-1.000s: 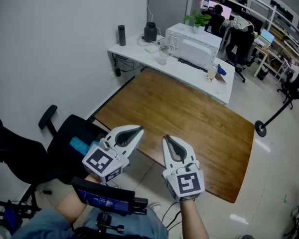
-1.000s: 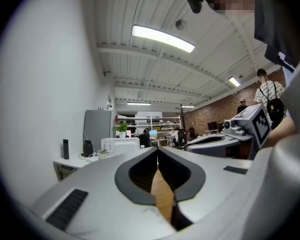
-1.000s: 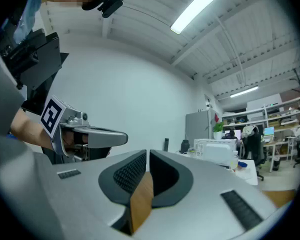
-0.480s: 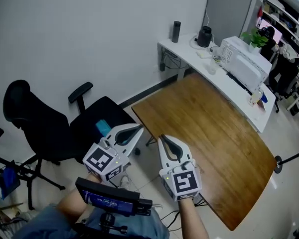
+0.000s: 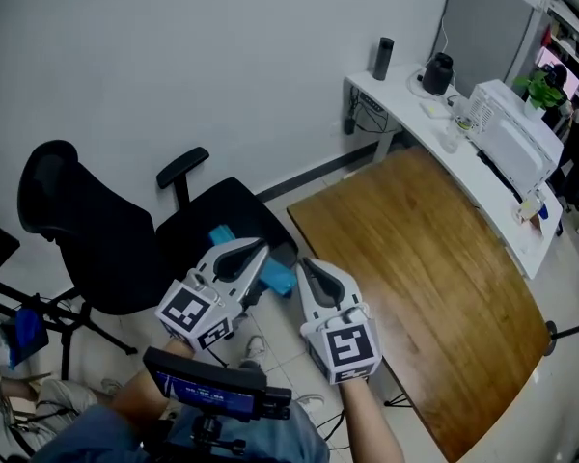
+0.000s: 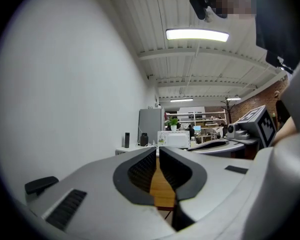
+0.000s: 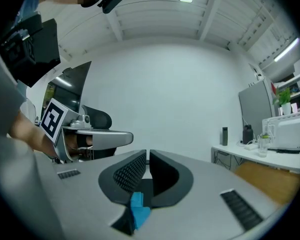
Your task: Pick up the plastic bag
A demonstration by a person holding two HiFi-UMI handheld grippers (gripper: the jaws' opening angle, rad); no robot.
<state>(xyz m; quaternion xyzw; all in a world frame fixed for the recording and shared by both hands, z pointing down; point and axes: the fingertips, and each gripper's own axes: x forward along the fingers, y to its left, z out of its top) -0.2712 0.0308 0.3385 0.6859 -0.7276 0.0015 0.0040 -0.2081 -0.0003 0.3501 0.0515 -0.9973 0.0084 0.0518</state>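
1. Near the front of the black office chair (image 5: 198, 222), the two grippers are held side by side and about level. The left gripper (image 5: 258, 251) has its jaws together with nothing between them. The right gripper (image 5: 306, 265) has its jaws drawn to a thin slit and is also empty.
2. The likeliest plastic bag is a blue thing (image 5: 277, 278) lying on the chair seat, just past the gripper tips. No bag shows on the wooden worktop (image 5: 415, 249) beside the chair.
3. The step in hand looks like the approach, with no grasp begun. The next move calls for parting one gripper's jaws, tipping down toward the blue thing and closing on a loose fold.
4. In the head view the grippers cover most of the blue thing. The right gripper view shows only a scrap of it below the jaws, and the left gripper view shows none, so whether it is truly a bag cannot be told.
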